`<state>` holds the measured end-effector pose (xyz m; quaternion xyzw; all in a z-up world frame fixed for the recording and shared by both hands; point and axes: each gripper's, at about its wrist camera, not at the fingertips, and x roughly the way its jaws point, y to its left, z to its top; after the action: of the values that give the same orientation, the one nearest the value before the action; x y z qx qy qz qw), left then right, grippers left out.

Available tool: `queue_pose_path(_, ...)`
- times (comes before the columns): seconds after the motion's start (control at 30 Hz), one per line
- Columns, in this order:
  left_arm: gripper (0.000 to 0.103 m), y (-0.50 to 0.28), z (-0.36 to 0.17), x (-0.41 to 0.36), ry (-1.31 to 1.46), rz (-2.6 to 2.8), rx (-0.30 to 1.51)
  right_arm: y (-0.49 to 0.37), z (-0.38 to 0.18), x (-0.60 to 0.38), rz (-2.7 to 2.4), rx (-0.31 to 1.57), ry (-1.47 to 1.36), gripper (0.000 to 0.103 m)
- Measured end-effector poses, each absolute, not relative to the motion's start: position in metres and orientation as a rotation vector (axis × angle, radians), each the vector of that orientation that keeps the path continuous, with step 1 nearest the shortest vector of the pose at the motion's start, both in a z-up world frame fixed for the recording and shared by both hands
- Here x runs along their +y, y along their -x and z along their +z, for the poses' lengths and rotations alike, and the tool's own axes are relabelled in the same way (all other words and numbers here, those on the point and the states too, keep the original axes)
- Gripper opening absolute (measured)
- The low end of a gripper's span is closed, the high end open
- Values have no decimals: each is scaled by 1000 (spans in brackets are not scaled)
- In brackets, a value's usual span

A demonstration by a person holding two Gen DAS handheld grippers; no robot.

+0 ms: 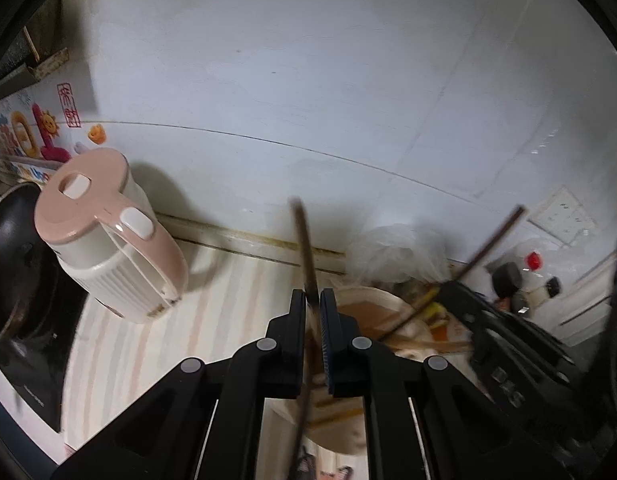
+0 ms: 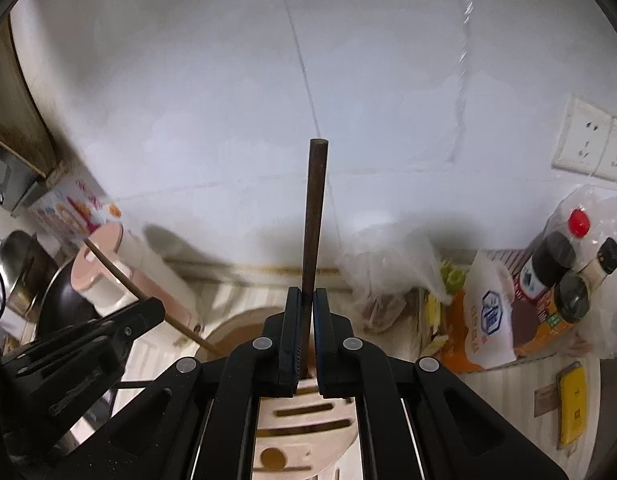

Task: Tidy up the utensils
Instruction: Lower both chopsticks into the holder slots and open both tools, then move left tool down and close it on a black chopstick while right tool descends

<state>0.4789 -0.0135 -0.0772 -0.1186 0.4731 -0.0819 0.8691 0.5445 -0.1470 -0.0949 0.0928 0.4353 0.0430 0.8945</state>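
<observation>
At frame centre in each wrist view we record the left gripper [image 1: 313,300] and right gripper [image 2: 307,300] each clamped on a thin, dark-brown, round-section chopstick [image 2: 316,216], upright above the beige slotted utensil holder [image 2: 304,420].

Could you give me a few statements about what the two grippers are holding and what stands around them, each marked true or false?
1. The left gripper is shut on a chopstick. True.
2. The right gripper is open and empty. False: it grips a dark chopstick.
3. A pink-lidded kettle stands near the wall. True.
4. The red-capped bottle lies beside the kettle. False: it stands upright at the far right.
</observation>
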Motion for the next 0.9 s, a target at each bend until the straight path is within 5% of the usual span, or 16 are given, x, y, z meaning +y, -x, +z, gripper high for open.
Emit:
queue_pose_path(0.07,9,-472,-70,-16,263,-184,987,-546,-94,-151,111,928,-223,10)
queue_pose_path(0.13,17,-465,-59,-18,247,-172,978,-544,-89,-157,128,940,-265,29)
queue_pose_path(0.2,53,-454,-44,-15,246,-150,951,-537,-79,-163,129,920,-284,50)
queue_pose_path(0.27,81,-443,-30,-10,252,-127,905,-527,-64,-169,129,885,-293,52)
queue_pose_path(0.37,90,-425,-12,-2,236,-90,836,-508,-45,-179,120,843,-301,59)
queue_pose_path(0.4,101,-418,-9,0,219,-70,818,-499,-40,-184,113,830,-308,62)
queue_pose_path(0.63,103,-379,-23,11,149,20,804,-442,-35,-213,12,800,-310,84)
queue_pose_path(0.9,103,-353,-141,-5,82,69,1058,-398,-114,-240,-73,946,-322,83)
